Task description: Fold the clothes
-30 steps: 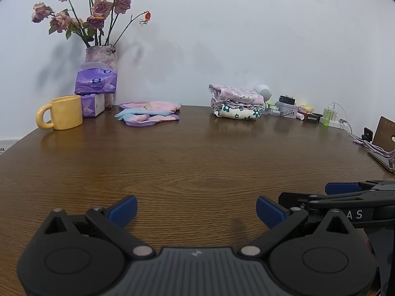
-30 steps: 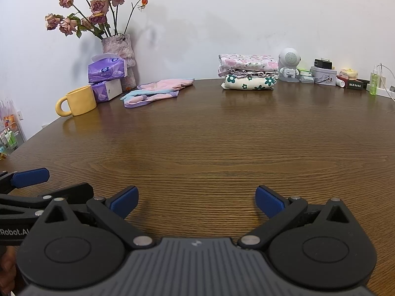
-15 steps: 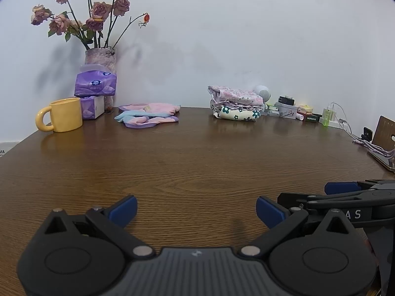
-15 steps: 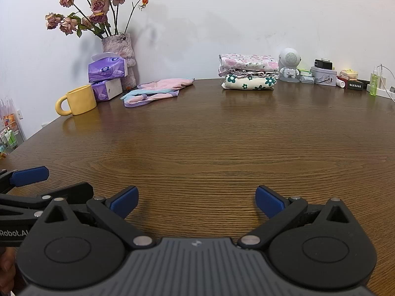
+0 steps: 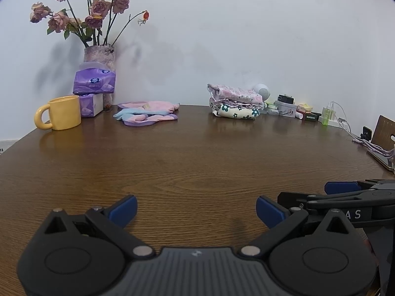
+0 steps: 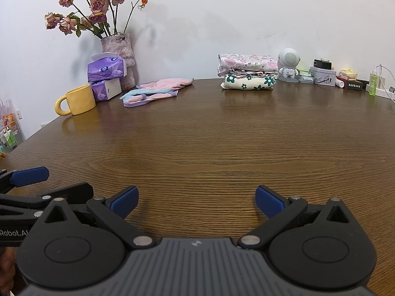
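A pink, blue and purple garment (image 5: 148,112) (image 6: 158,90) lies unfolded at the far left of the brown wooden table (image 5: 197,157). A stack of folded floral clothes (image 5: 235,104) (image 6: 248,72) sits at the far middle, by the wall. My left gripper (image 5: 196,209) hovers low over the table's near edge, open, with nothing between its blue pads. My right gripper (image 6: 196,201) is beside it, also open and empty. Each gripper shows from the side in the other's view: the right one (image 5: 345,192), the left one (image 6: 27,185).
A yellow mug (image 5: 60,116) (image 6: 76,100), purple tissue packs (image 6: 106,70) and a vase of dried roses (image 6: 118,46) stand at the far left. A small white speaker figure (image 6: 288,64), boxes, a green bottle (image 6: 373,83) and cables (image 5: 365,140) line the far right.
Both grippers stay open and nearly still. The left wrist view has dipped very slightly; the right one is unchanged.
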Demonstrator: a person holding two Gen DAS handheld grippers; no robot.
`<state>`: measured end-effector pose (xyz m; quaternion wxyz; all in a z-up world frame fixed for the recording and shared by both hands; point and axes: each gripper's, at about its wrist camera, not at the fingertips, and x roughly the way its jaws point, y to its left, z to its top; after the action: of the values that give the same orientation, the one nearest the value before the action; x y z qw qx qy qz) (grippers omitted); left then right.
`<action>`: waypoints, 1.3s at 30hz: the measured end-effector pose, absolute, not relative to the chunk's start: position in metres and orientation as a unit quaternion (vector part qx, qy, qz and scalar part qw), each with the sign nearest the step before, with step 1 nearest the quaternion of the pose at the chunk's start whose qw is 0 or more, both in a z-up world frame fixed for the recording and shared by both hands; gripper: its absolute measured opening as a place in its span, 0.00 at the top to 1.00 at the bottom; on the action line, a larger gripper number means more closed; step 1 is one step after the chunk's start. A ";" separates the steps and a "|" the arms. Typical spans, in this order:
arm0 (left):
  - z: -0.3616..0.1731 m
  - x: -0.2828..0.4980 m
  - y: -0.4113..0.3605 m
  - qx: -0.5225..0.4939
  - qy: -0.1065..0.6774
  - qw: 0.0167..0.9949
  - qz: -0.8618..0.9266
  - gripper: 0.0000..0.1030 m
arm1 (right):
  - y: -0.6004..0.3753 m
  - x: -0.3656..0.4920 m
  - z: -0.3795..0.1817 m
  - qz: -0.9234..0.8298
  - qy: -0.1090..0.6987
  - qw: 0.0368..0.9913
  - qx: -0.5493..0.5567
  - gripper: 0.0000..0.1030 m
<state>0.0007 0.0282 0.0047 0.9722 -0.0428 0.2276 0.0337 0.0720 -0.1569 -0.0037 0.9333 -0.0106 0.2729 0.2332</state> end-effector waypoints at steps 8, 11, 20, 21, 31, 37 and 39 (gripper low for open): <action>0.005 0.001 0.028 -0.043 0.228 0.972 0.034 0.00 | -0.156 0.072 -0.003 0.233 0.273 0.933 -0.011 0.00; 0.005 0.000 0.027 -0.041 0.225 0.973 0.036 0.00 | -0.156 0.072 -0.003 0.233 0.273 0.934 -0.010 0.00; 0.005 0.000 0.026 -0.041 0.224 0.973 0.037 0.00 | -0.156 0.072 -0.004 0.233 0.272 0.934 -0.010 0.00; 0.005 0.000 0.026 -0.041 0.224 0.973 0.037 0.00 | -0.156 0.072 -0.004 0.233 0.272 0.934 -0.010 0.00; 0.005 -0.001 0.025 -0.041 0.222 0.973 0.038 0.00 | -0.158 0.072 -0.004 0.234 0.272 0.933 -0.010 0.00; 0.005 -0.001 0.026 -0.041 0.222 0.973 0.039 0.00 | -0.159 0.073 -0.003 0.234 0.272 0.933 -0.009 0.00; 0.005 -0.001 0.026 -0.041 0.223 0.973 0.039 0.00 | -0.159 0.073 -0.003 0.234 0.272 0.933 -0.010 0.00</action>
<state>-0.0008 0.0256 0.0052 0.9733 -0.0409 0.2225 0.0389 0.0728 -0.1589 -0.0033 0.9335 -0.0095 0.2716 0.2340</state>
